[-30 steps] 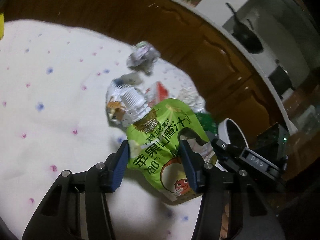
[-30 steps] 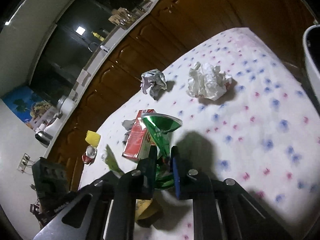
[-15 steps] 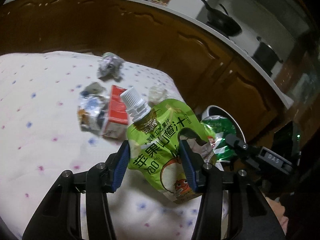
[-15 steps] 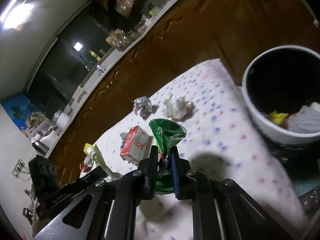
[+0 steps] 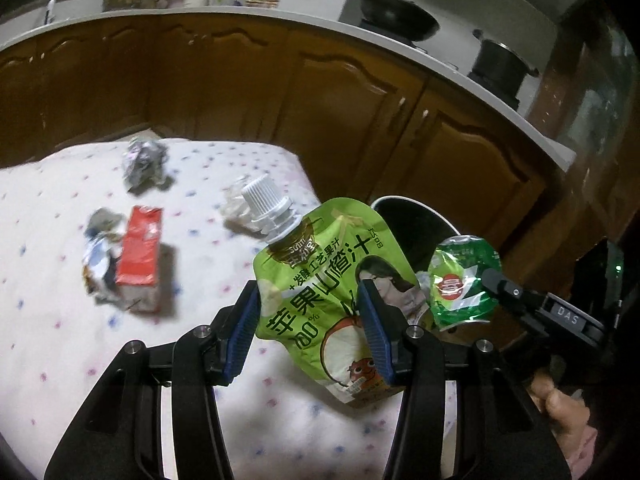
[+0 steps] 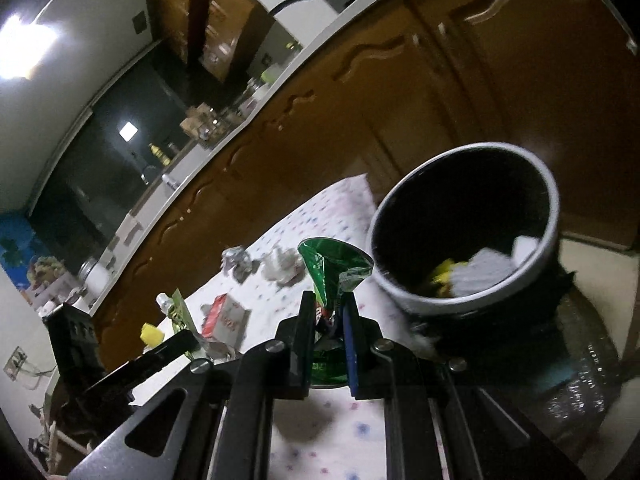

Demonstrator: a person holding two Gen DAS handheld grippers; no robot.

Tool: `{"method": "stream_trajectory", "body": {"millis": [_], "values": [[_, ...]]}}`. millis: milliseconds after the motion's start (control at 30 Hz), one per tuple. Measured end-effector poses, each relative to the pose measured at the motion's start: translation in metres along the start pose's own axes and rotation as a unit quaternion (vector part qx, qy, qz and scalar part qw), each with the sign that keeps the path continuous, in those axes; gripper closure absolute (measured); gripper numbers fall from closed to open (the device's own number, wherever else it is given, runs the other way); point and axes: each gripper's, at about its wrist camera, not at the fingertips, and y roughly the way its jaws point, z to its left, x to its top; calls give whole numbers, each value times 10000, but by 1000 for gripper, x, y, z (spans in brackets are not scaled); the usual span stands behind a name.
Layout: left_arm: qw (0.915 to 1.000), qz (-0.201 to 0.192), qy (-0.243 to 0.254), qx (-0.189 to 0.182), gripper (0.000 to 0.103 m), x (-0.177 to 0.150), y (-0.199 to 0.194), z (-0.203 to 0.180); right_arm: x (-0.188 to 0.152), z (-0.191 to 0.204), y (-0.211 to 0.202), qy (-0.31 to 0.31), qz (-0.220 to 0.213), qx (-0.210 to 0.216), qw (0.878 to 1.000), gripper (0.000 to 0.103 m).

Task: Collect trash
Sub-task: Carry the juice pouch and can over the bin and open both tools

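My left gripper (image 5: pixel 310 316) is shut on a green juice pouch (image 5: pixel 320 280) with a white cap, held above the dotted cloth. My right gripper (image 6: pixel 328 320) is shut on a crumpled green wrapper (image 6: pixel 332 268), also seen in the left wrist view (image 5: pixel 460 280), just left of the round bin (image 6: pixel 554 216). The bin's rim also shows behind the pouch in the left wrist view (image 5: pixel 404 201). It holds yellow and white trash. On the cloth lie a red carton (image 5: pixel 140 256), a foil wrapper (image 5: pixel 98 248), a grey paper ball (image 5: pixel 142 164) and a white paper wad (image 5: pixel 236 208).
The white dotted cloth (image 5: pixel 60 340) covers the table. Brown kitchen cabinets (image 5: pixel 340 100) stand behind it, with a counter holding a pan (image 5: pixel 392 12) and a pot (image 5: pixel 500 68). The bin stands off the table's right end.
Both grippers have swung right toward the bin with their items still held. The bin has come nearer in the right wrist view and the wrapper is now near its rim.
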Motion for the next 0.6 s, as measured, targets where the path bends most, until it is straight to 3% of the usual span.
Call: {"method": "stream_trajectory", "body": {"millis": [600], "values": [[9976, -162, 673, 43, 54, 51, 54, -83, 34, -37, -28, -134, -462, -627, 9969, 90]]}}
